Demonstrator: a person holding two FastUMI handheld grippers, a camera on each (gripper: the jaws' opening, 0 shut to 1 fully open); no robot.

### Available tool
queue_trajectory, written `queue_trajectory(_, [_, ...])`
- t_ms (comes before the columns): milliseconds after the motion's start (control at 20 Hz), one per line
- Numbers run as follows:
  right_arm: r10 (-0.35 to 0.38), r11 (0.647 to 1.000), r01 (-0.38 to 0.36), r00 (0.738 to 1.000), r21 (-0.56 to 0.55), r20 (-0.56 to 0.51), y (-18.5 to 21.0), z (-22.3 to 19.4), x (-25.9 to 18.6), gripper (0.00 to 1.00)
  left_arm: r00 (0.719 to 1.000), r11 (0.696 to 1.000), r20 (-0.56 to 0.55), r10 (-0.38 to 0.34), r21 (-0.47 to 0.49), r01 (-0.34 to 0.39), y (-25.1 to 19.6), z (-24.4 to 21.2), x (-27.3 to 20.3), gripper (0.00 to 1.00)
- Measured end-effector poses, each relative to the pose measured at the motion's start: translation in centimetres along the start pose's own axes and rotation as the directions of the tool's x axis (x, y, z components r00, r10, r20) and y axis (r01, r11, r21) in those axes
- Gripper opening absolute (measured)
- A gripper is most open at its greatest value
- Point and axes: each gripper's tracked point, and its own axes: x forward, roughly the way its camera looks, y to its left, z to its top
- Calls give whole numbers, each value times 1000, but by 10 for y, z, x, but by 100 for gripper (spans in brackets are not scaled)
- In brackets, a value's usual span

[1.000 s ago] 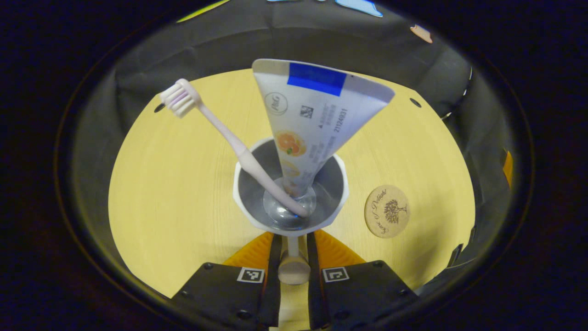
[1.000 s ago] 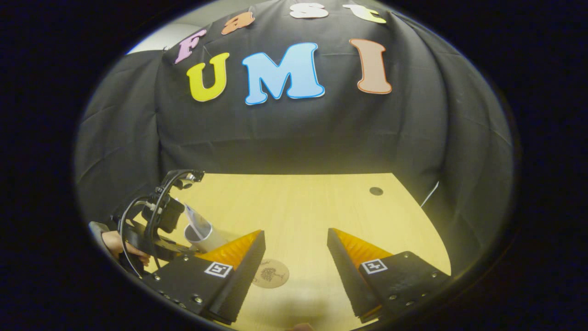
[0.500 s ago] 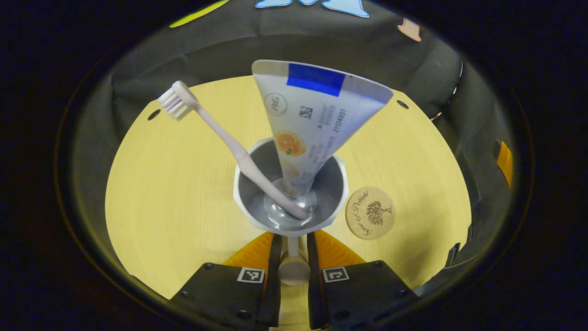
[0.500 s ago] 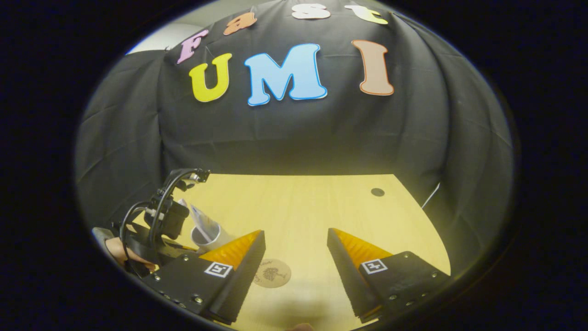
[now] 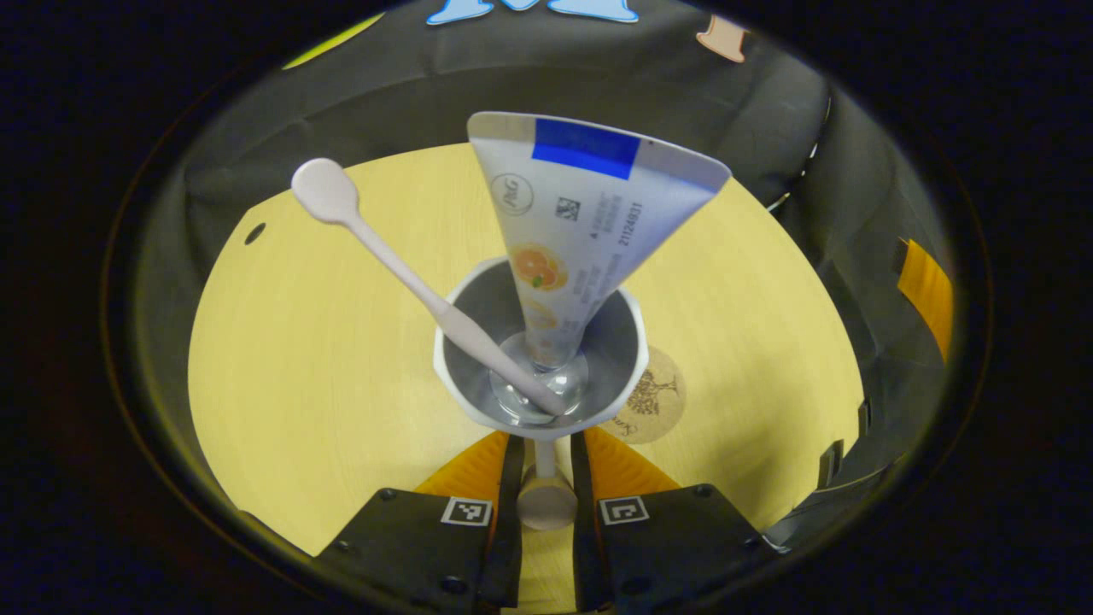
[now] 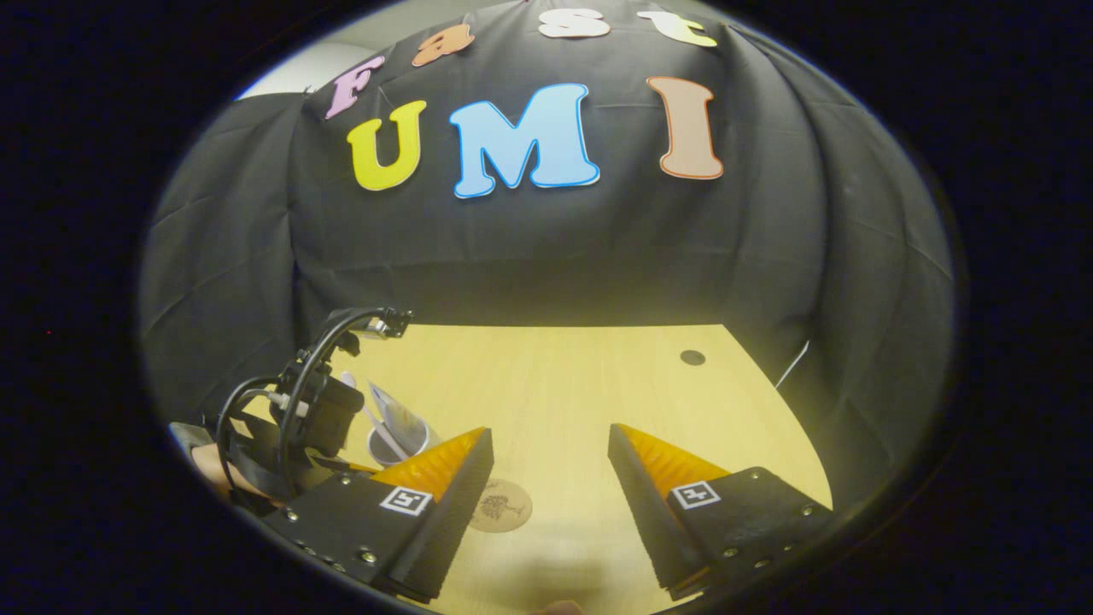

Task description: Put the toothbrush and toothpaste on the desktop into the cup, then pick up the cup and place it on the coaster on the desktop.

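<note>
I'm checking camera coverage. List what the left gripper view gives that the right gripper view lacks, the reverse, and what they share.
Left gripper view: the inside of the cup, with the toothbrush and toothpaste standing on its bottom, and the left gripper shut on the cup's handle.
Right gripper view: the right gripper open and holding nothing, and the hand that holds the left gripper.
Shared: cup, toothbrush, toothpaste, coaster and table.
</note>
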Motion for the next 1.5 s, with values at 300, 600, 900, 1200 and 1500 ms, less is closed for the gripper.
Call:
queue_trajectory(300, [-13,1000,13,1000,16,-10,-7,-5,-2,87,999,998,-18,-33,46,33,-23,15,-6,31])
queue_trajectory(600, [-20,1000,20,1000,22,-13,-13,-8,-4,87,998,995,-40,-47,85,50,-44,7,-4,31])
queue_trajectory(900, [-22,999,23,1000,30,-15,-18,-9,-6,87,997,993,-66,-47,106,54,-63,5,13,31])
queue_trajectory(1200, [-16,1000,17,1000,26,-20,-25,-11,-10,87,997,993,-76,-15,114,24,-63,2,15,31])
queue_trajectory(1500, [10,1000,-10,1000,3,-18,-27,-11,-11,87,997,995,-74,-8,99,15,-66,4,17,34])
